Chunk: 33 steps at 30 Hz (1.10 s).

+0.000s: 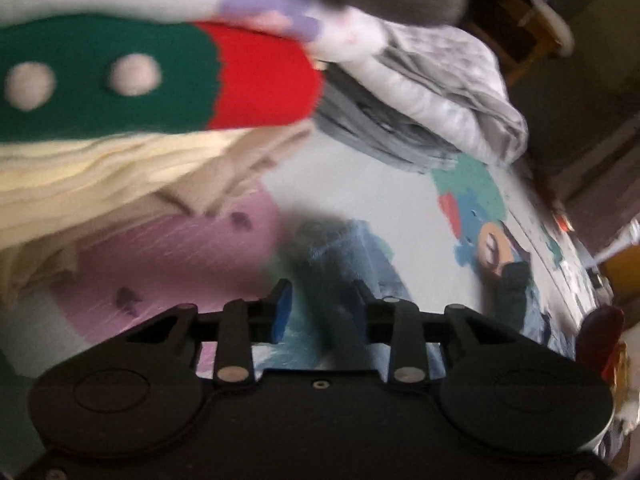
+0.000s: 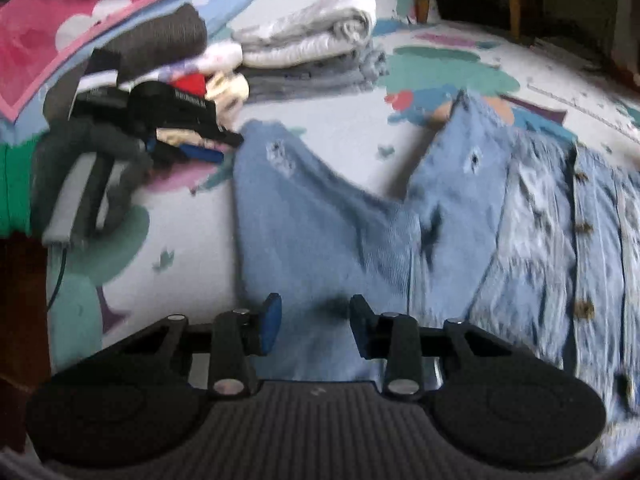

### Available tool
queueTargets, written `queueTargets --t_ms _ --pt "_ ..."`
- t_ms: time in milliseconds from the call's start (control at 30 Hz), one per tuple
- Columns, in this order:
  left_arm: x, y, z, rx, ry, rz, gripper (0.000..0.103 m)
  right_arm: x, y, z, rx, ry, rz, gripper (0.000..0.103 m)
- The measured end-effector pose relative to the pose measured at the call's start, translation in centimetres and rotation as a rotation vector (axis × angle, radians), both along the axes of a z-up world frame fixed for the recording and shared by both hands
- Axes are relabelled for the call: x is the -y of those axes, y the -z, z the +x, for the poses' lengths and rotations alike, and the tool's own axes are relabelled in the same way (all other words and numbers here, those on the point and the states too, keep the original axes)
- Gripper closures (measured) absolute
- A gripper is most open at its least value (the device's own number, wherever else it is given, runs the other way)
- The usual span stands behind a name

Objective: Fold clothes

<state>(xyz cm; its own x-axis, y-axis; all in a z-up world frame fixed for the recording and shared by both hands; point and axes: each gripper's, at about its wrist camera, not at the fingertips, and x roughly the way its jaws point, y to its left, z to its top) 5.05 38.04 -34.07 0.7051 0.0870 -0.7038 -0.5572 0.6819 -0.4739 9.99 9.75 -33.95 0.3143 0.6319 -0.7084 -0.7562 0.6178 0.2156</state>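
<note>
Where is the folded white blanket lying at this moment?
In the right wrist view, the white blanket lies top centre on the grey folded clothes, right of the dark roll.

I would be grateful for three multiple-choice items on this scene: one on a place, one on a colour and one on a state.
1. The folded white cloth lies:
A. on the grey folded pile
B. on the floor
C. on the jeans

2. The knit piece with white dots is:
A. yellow and black
B. green and red
C. all purple

3. The jeans are:
A. rolled up
B. hung on a chair
C. spread on the bed, legs apart

Answers:
1. A: the white cloth sits on the grey pile.
2. B: the knit piece is green with a red end.
3. C: the jeans lie open on the bed.
</note>
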Motion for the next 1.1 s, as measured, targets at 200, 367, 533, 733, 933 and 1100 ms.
queueTargets --t_ms 200,367,533,733,933,1100 --pt "3.9 -1.2 2.7 -0.055 0.216 0.301 0.073 -2.4 1.4 2.7 -0.087 0.040 -0.018 0.066" --pt "1.6 -0.5 1.1 -0.067 0.099 0.210 0.073 -2.0 1.9 3.1 -0.096 0.022 0.004 0.066" --pt "0.8 0.4 1.3 -0.004 0.056 0.090 0.079 -1.5 2.1 3.8 -0.157 0.069 0.047 0.066" --pt "1.5 -3.2 1.4 0.038 0.006 0.120 0.103 -0.1 2.7 5.1 -0.286 0.154 0.140 0.066" --pt "2.5 -2.5 2.0 -0.112 0.070 0.308 0.103 -0.4 2.7 5.1 -0.282 0.159 0.140 0.066" --pt "3.0 -1.5 1.2 -0.188 0.025 0.401 0.092 -2.3 0.7 1.9 -0.033 0.023 -0.011 0.056"
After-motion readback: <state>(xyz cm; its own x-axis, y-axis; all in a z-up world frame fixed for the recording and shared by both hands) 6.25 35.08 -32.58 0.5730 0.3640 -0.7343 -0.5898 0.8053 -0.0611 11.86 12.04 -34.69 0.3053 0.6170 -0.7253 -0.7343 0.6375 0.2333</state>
